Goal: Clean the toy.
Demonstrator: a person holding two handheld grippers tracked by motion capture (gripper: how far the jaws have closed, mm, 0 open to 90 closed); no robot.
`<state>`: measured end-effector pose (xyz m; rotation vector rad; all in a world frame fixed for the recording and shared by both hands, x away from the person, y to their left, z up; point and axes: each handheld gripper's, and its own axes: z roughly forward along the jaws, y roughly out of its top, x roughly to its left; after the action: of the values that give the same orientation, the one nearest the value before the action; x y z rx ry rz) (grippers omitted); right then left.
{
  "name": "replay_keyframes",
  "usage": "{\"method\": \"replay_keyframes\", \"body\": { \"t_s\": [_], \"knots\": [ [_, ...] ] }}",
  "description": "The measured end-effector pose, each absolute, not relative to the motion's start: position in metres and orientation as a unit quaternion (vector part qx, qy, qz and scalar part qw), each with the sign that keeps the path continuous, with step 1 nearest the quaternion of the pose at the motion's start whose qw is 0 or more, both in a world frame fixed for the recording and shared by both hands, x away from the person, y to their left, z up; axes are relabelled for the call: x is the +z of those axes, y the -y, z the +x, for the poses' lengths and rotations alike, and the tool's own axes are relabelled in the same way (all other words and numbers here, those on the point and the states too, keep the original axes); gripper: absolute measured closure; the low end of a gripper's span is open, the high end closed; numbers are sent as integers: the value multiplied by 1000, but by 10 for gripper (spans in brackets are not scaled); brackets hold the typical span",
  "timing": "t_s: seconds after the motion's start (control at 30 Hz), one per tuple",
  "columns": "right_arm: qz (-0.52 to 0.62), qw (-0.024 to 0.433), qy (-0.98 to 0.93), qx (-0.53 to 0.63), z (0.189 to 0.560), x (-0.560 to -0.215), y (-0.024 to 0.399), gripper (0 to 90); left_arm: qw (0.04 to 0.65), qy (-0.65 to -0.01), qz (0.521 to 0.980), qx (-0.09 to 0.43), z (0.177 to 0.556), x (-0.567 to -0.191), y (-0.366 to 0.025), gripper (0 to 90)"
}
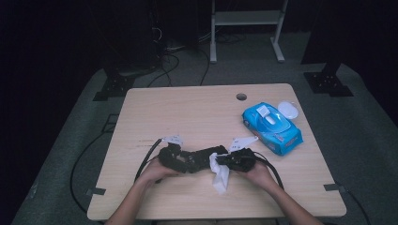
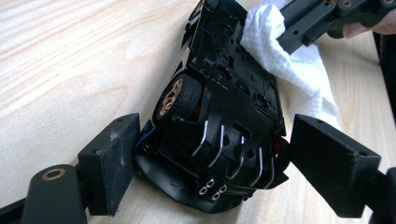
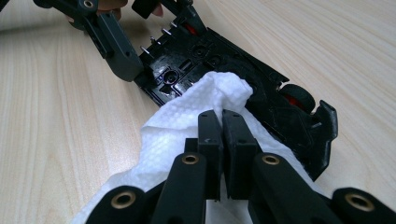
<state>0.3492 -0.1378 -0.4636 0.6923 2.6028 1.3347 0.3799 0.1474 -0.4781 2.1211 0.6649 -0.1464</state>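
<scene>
The left tongs (image 2: 205, 163) clamped the black toy car (image 2: 224, 116) on its side on the surface (image 1: 187, 112) (underside exposed for cleaning), while the right tongs (image 3: 222, 116), pinched together on a white wipe (image 3: 187, 121), pressed it against the chassis.

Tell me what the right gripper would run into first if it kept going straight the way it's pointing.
Likely the toy car's black underside: the right gripper, shut on the white wipe, points right at it, wipe leading.
</scene>
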Motion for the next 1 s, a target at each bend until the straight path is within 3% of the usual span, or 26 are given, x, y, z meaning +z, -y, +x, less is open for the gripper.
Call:
{"method": "replay_keyframes", "body": {
  "t_s": [0.27,0.47,1.0],
  "knots": [
    [240,65,-858,450,347,-465,139,860,431,-249,868,3,374,-474,-138,169],
    [239,63,-860,447,347,-464,139,860,433,-246,867,8,374,-474,-138,169],
    [245,60,-860,442,345,-466,143,860,387,-126,892,197,349,-465,-121,169]
  ]
}}
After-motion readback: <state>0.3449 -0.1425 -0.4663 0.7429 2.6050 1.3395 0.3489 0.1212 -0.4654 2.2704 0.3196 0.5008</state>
